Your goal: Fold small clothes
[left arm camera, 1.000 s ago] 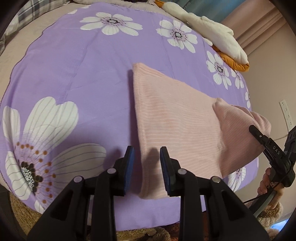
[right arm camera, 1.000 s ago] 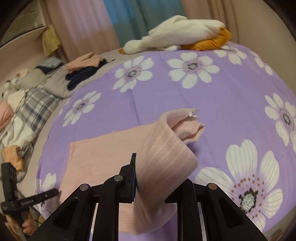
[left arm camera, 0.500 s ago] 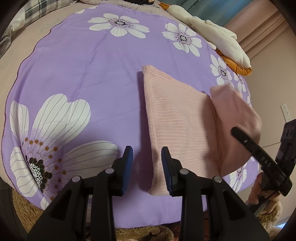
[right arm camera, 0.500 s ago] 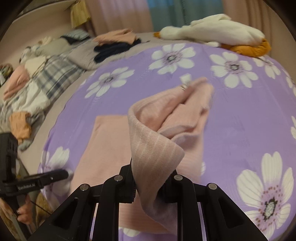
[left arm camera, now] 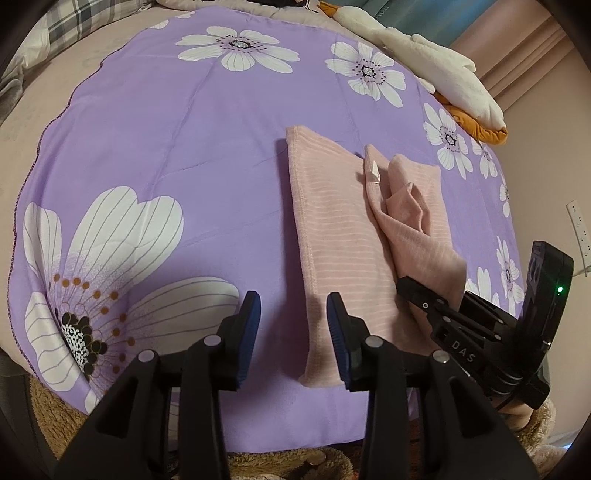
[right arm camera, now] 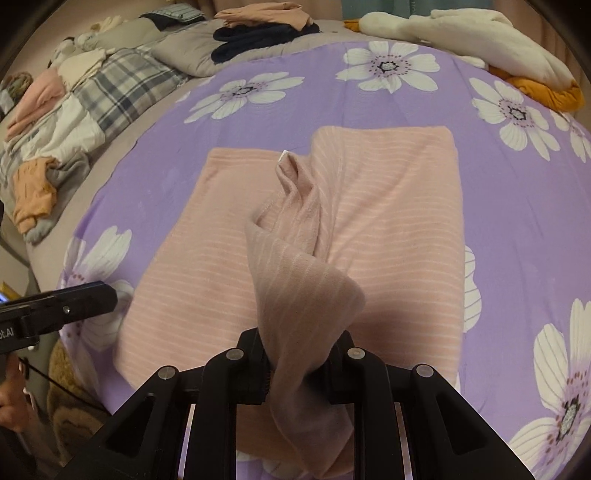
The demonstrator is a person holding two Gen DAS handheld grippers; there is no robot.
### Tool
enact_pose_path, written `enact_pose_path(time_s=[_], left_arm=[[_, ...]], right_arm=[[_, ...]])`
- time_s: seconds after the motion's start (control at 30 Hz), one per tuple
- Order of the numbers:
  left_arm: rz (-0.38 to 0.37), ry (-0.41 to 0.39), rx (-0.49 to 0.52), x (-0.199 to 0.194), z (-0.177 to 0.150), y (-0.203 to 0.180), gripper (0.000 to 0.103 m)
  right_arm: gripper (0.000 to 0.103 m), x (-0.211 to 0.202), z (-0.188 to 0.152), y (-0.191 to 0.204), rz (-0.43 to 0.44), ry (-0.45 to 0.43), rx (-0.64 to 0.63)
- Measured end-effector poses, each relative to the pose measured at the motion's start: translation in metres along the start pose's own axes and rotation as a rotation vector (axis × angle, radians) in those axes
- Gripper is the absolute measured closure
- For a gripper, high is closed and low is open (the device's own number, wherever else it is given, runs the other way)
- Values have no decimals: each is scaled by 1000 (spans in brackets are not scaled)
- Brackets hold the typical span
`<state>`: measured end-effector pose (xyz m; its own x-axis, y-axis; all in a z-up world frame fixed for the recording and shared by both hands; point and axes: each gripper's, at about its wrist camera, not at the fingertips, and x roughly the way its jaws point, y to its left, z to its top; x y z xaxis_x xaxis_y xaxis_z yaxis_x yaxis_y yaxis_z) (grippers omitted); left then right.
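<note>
A pink striped garment (left arm camera: 340,236) lies partly folded on the purple flowered sheet (left arm camera: 192,122). My right gripper (right arm camera: 299,363) is shut on one edge of the garment (right arm camera: 306,284) and holds that part lifted and draped over the flat part, with a small white label (right arm camera: 283,155) showing. In the left wrist view the right gripper (left arm camera: 424,295) is at the garment's right side. My left gripper (left arm camera: 293,325) is open and empty, low over the garment's near left corner. It shows at the left edge of the right wrist view (right arm camera: 74,299).
A white and orange plush toy (left arm camera: 443,81) lies at the far right of the bed. A plaid blanket (right arm camera: 122,88) and several loose clothes (right arm camera: 33,192) lie to the left. A dark and pink pile (right arm camera: 258,33) sits at the back.
My right gripper has carried the lifted part of the garment leftward over the flat part and lowered it. My left gripper has stayed open near the garment's near corner.
</note>
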<state>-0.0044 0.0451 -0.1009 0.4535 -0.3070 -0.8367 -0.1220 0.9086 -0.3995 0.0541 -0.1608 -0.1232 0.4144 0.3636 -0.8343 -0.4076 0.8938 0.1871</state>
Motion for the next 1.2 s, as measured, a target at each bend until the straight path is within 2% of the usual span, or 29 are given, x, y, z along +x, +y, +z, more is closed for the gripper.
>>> enact_pose_path(time_s=[0.13,0.23,0.3,0.53,0.6,0.67,0.77,0.93,1.07,1.13,1.2], left_arm=[[7,-7,9,-1,1,-3,60],[20,-16,22,-2,3,-5,56],[25,-24,32,-3,4,-7,50],[29,-28,53,-1,6,-14,49],[24,-30,56,-1,7,-15,49],[18,-34,57,-2,8,-16,49],[8,-41,60,-3,11,-19,45],[-19,-45,71,-2,16,-26,44],[-36,-30,83,3,21,-32,44],[-54,-25,83,5,24,-35,44],[-83,-16,81,9,28,-37,37]], right_arm=[[79,-2,1,-4,42,5,29],[70,-9,1,-5,100,10,47],[65,-16,1,-6,132,2,62],[59,-46,2,-12,181,-70,92],[54,-56,3,-19,206,-99,116],[54,-64,3,-24,205,-126,135],[54,-67,4,-35,160,-155,160],[54,-36,0,-42,103,-74,190],[54,-12,-7,-34,123,-2,171],[54,-9,-10,-27,119,5,150],[54,-8,-14,-19,108,12,122]])
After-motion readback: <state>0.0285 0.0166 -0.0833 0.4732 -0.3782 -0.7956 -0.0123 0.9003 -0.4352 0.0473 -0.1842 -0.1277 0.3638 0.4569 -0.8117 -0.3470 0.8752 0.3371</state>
